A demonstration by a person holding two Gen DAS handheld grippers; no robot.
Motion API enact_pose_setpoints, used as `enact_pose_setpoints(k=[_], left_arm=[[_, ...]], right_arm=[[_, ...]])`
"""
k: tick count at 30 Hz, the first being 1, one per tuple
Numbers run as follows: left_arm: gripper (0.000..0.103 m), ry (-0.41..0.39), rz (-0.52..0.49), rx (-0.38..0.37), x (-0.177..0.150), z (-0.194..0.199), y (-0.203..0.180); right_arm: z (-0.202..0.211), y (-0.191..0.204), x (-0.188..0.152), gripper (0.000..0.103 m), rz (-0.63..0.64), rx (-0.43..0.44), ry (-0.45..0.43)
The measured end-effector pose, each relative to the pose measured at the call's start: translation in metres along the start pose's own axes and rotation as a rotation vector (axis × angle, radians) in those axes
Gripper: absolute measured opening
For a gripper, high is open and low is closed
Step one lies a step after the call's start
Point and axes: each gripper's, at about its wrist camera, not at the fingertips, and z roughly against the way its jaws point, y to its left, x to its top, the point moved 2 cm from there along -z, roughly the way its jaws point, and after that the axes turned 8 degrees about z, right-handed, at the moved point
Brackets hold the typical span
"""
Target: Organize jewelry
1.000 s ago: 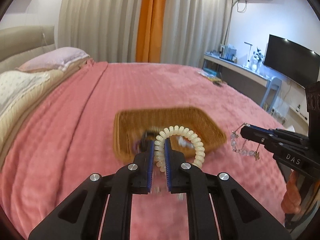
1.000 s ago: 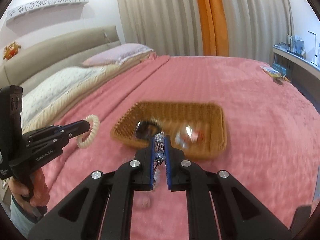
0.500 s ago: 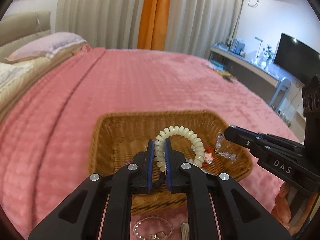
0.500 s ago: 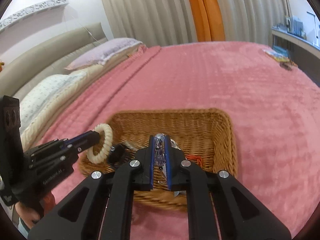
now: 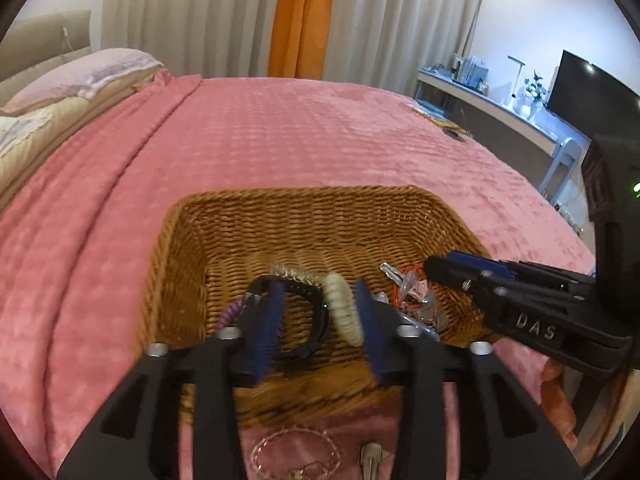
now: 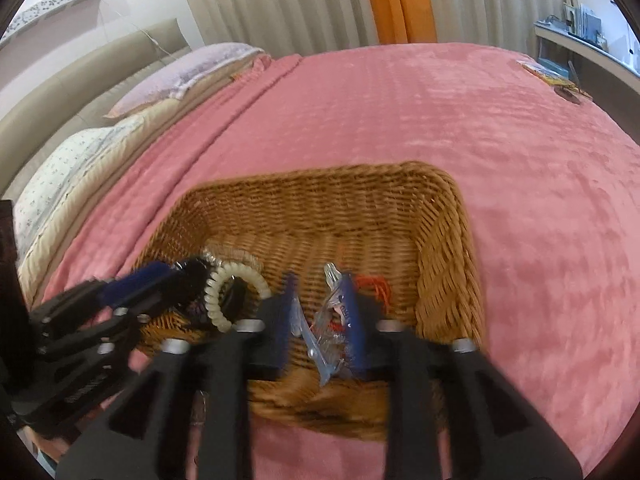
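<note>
Jewelry mostly sits in the wicker basket (image 5: 224,232) on the pink bedspread (image 5: 280,132). At its left, the left gripper (image 5: 318,312) is spreading, the cream coil bracelet (image 5: 344,312) loose between its jaws. At right, the right gripper (image 6: 318,312) is spreading too, its clear beaded chain (image 6: 326,334) slipping free. Near the basket, a thin bracelet (image 5: 296,446) and a clip (image 5: 370,456) still wait on the bedspread.

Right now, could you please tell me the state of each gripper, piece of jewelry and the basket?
Left gripper: jaws opening, over basket.
Cream coil bracelet: loose between them.
Right gripper: jaws opening.
Clear bead bracelet: dropping between them.
Wicker basket: upright, holding jewelry.
</note>
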Motion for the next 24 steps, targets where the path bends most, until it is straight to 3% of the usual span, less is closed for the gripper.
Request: enact_pose_setpoints(k=[9,16,24], left_arm=[[0.052,-0.089,0.074,-0.094,-0.007,0.078,0.023],[0.059,-0.142,0.094,-0.103,-0.03,0.13,0.037],[0.059,-0.082,0.12,-0.087,-0.073,0.126,0.055]], right_arm=[[0.068,0.028,-0.02,0.051,0.055,-0.002,-0.082],[0.098,0.067,-0.054,0.051,0.107,0.031,-0.081],[0.083,0.085,-0.11,0.051,0.109,0.015,-0.023]])
